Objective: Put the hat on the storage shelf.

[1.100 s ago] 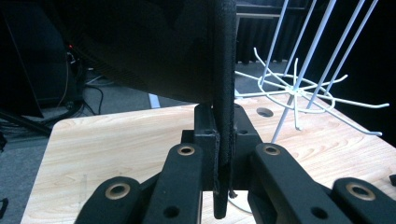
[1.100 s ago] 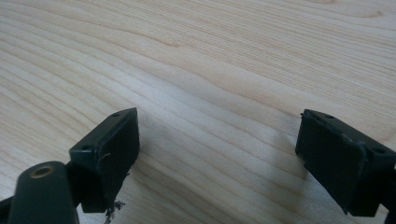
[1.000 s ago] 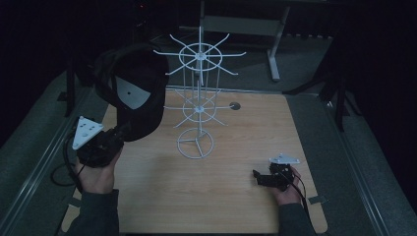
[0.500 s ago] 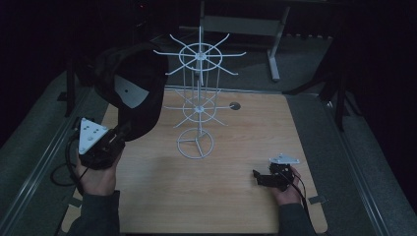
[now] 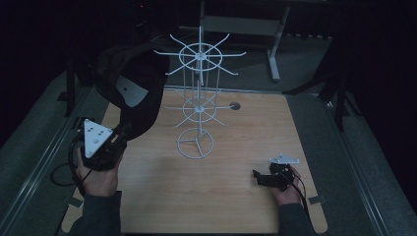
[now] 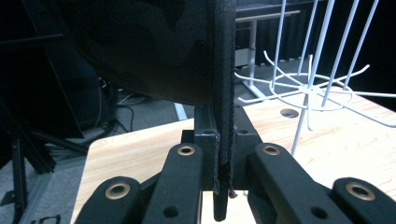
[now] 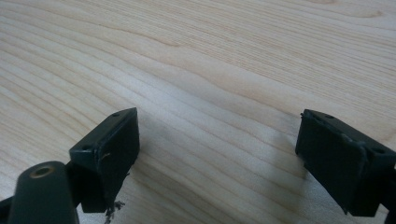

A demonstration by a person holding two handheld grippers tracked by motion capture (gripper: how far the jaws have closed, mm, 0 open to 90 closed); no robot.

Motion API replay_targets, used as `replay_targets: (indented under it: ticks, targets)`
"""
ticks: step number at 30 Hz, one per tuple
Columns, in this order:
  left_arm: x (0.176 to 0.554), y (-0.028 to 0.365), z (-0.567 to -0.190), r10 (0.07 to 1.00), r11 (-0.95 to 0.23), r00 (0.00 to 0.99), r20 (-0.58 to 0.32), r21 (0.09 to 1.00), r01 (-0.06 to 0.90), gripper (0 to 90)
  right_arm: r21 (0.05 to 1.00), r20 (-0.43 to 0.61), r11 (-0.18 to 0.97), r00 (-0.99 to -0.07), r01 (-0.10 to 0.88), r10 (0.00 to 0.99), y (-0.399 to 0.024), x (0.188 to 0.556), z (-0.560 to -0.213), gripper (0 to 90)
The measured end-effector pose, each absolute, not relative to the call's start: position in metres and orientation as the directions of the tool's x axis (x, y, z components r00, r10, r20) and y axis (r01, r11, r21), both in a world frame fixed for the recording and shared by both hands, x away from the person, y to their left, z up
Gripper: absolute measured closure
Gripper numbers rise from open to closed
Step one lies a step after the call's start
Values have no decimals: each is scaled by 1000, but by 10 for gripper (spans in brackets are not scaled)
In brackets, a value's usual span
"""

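Black cap (image 5: 132,93), crown lost in gloom, hides rack (image 5: 199,105) arms.

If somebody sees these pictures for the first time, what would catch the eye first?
Probably the white wire rack, standing tall at the middle of the wooden table. Next, the black cap, held up at the rack's left by the left gripper, which is clamped on its brim. The right gripper rests open near the front right.

The black cap (image 5: 130,93) hangs in the air off my left fingers (image 6: 205,140), pinched by the edge of its brim, crown up, pale inner label showing, just left of the white wire rack (image 5: 198,98), seemingly not touching it.
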State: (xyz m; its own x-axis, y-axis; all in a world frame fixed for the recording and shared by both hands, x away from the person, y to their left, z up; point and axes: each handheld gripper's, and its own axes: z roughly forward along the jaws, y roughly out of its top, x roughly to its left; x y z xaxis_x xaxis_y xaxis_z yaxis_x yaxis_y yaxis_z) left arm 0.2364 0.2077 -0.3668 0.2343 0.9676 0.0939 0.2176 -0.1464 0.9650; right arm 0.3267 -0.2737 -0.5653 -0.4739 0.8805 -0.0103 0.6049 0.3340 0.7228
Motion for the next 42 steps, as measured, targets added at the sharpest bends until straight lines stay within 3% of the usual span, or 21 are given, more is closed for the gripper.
replay_targets:
  ticks: [42]
  targets:
    - [233, 181, -385, 950, -282, 182, 255, 949, 142, 859, 723, -11, 335, -475, 604, 880, -274, 327, -565, 133]
